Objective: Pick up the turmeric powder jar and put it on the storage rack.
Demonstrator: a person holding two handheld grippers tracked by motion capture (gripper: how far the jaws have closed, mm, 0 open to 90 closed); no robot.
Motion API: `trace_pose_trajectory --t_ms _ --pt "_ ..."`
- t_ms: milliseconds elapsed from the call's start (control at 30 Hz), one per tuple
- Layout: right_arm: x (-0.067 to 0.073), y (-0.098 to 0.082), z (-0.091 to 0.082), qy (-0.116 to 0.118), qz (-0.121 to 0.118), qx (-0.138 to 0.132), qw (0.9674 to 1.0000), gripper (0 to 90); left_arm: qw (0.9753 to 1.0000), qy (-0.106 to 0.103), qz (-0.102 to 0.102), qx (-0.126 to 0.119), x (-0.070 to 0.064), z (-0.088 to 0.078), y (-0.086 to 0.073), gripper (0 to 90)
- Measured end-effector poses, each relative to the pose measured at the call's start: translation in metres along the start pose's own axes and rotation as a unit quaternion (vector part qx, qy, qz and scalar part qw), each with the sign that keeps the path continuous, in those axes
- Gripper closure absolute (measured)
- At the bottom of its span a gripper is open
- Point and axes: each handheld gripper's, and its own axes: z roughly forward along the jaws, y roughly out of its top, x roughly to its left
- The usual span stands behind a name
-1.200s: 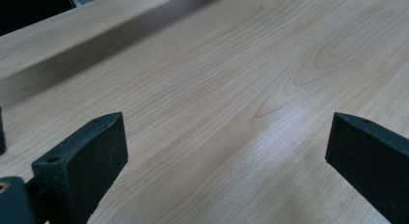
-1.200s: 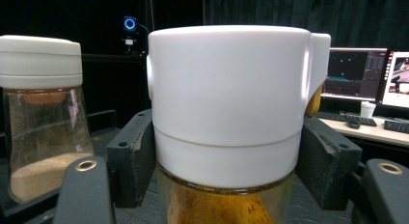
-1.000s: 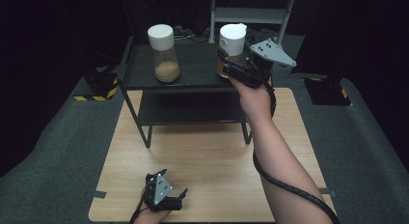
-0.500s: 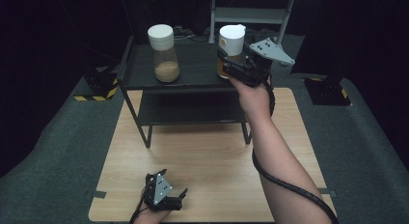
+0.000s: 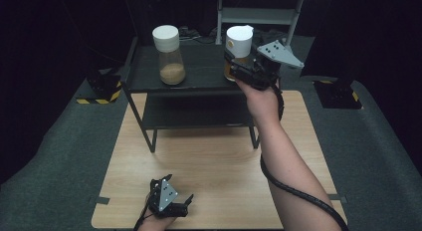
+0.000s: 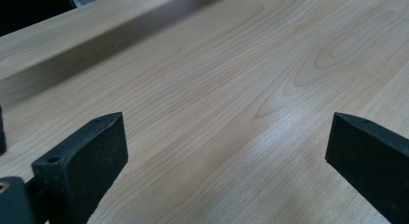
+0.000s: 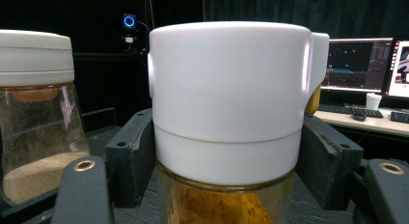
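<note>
On top of the black shelf rack (image 5: 199,84), right end: white-capped jar (image 5: 238,52) of orange-brown contents, upright, clamped just below the cap between the jaws of the right gripper (image 5: 238,66). Left of it on the same shelf, well apart: second jar (image 5: 169,54), tan powder. Below the rack, near the worktop (image 5: 219,161) front edge: left gripper (image 5: 181,203), jaws wide apart, nothing between.

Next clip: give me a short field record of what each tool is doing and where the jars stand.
right tool: shut on the white-capped jar, at the right of the black shelf's top
held jar contents: orange-brown
left tool: open, nothing between its jaws, low over the wooden table
second jar: upright at the shelf's left, untouched, partly filled with tan powder
</note>
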Motion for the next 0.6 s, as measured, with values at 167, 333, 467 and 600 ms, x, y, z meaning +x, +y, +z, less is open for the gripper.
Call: trace_pose_trajectory --t_ms 167,333,467,600 --pt "0.0014 0.0010 0.0002 -0.004 -0.002 0.003 1.0000 28.1 1.0000 0.000 -0.001 -0.001 0.0000 -0.0002 -0.0003 1.5" --pt "0.0009 0.0065 0.0017 0.000 -0.005 0.017 0.9998 20.6 1.0000 0.001 -0.003 -0.001 0.0004 -0.0002 -0.0004 1.5" --pt "0.0057 0.0069 0.0013 -0.008 -0.011 0.016 0.9998 12.4 1.0000 0.000 -0.005 -0.001 0.0014 -0.0002 -0.0004 1.5" --pt "0.0082 0.0088 0.0019 -0.014 0.000 0.023 0.9996 3.4 1.0000 0.000 -0.003 -0.001 0.0007 -0.0001 -0.0003 1.5"
